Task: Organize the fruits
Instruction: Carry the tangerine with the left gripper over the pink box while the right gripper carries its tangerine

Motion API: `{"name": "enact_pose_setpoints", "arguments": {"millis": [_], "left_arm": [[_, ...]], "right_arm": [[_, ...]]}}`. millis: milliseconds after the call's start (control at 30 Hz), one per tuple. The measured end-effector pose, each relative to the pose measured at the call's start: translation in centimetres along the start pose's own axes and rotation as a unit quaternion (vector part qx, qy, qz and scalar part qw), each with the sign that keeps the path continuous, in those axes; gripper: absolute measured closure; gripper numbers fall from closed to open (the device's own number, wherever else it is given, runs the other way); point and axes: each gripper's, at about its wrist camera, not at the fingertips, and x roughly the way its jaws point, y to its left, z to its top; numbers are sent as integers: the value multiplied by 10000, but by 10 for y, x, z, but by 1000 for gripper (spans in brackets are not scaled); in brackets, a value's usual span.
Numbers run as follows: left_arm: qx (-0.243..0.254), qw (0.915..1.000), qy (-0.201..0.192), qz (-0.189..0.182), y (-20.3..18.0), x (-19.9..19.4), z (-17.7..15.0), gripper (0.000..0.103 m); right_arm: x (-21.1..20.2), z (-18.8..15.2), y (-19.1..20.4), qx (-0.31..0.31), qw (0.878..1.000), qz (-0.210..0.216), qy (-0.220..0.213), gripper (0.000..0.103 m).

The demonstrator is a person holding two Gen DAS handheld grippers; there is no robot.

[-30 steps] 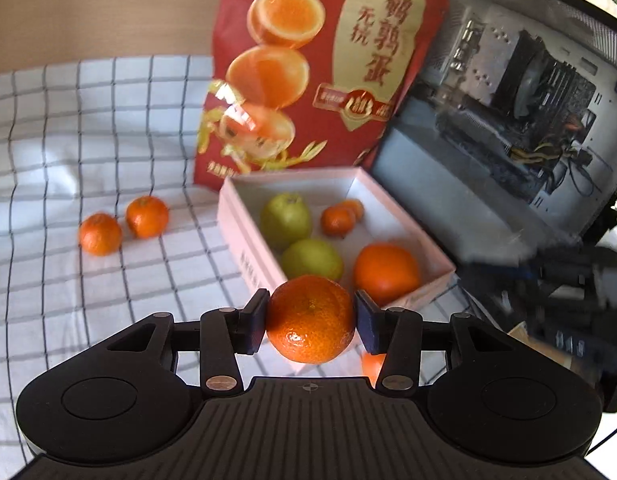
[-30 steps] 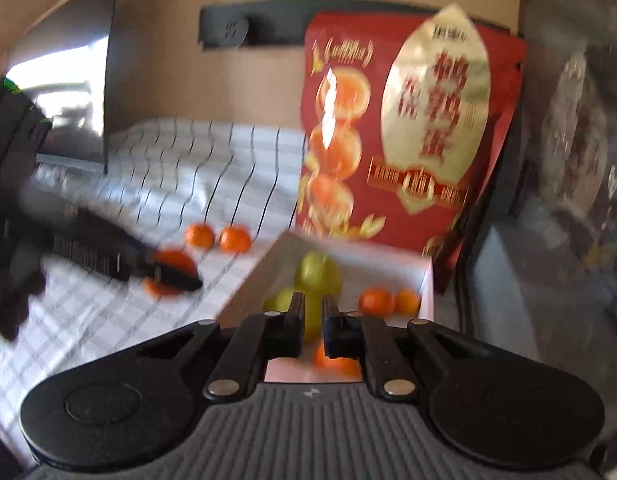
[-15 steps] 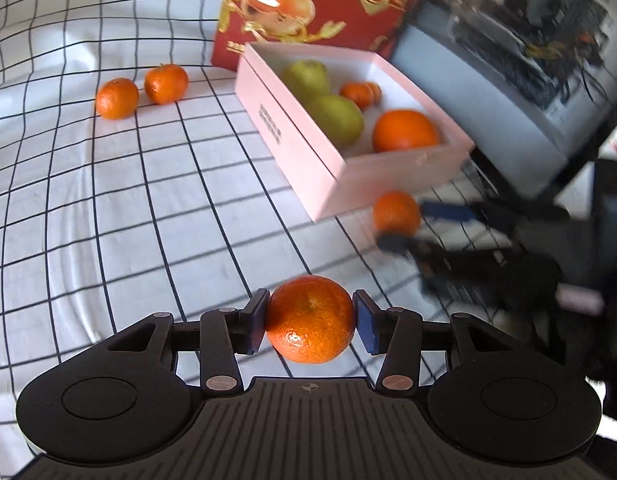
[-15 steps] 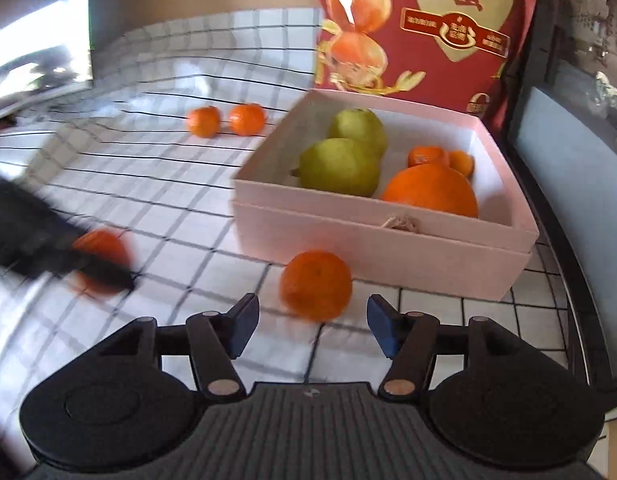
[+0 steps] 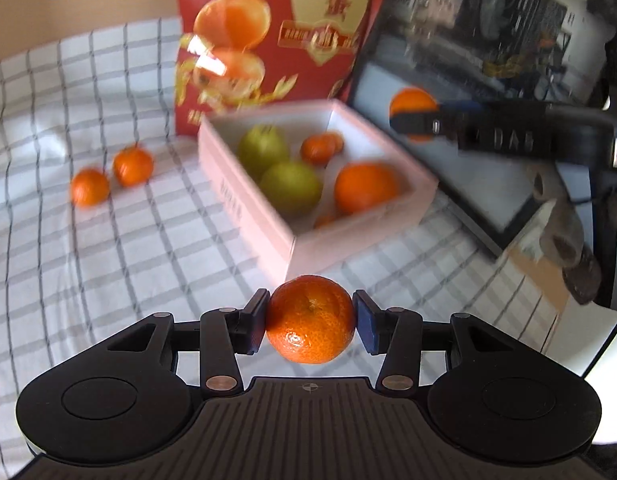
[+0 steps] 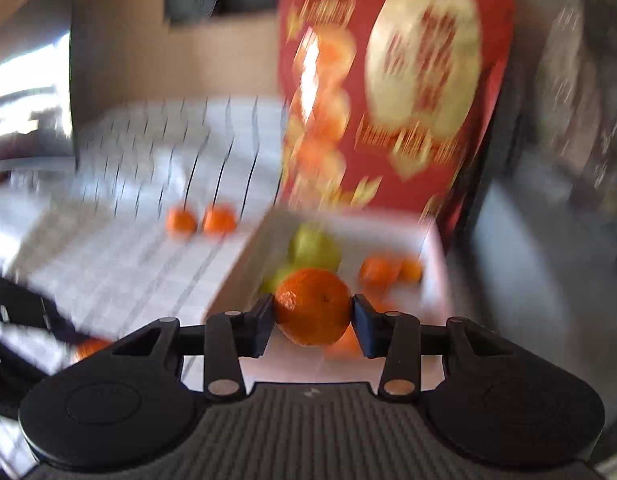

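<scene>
Clamping a small round orange mandarin (image 5: 310, 319) in the left tongs (image 5: 310, 322), the right tongs (image 6: 312, 320) closing on another mandarin (image 6: 313, 306), both bound, I judge, for the shallow pink cardboard box (image 5: 268, 240).

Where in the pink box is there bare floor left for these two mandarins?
Bare floor shows along the pink box's far wall and far right corner, behind the small mandarins. The near half is crowded: two green pears beside the big orange.
</scene>
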Motion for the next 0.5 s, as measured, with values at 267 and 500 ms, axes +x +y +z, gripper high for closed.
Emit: {"name": "enact_pose_setpoints", "arguments": {"millis": [267,500], "left_arm": [[-277,9988,-236,-321,0,73,73,52],[-275,9993,-137,-203,3,99,72,52]], "right_arm": [[43,49,-44,222,9993,-253,154,62],[107,29,-63,790,9922,-140,958,61]]}}
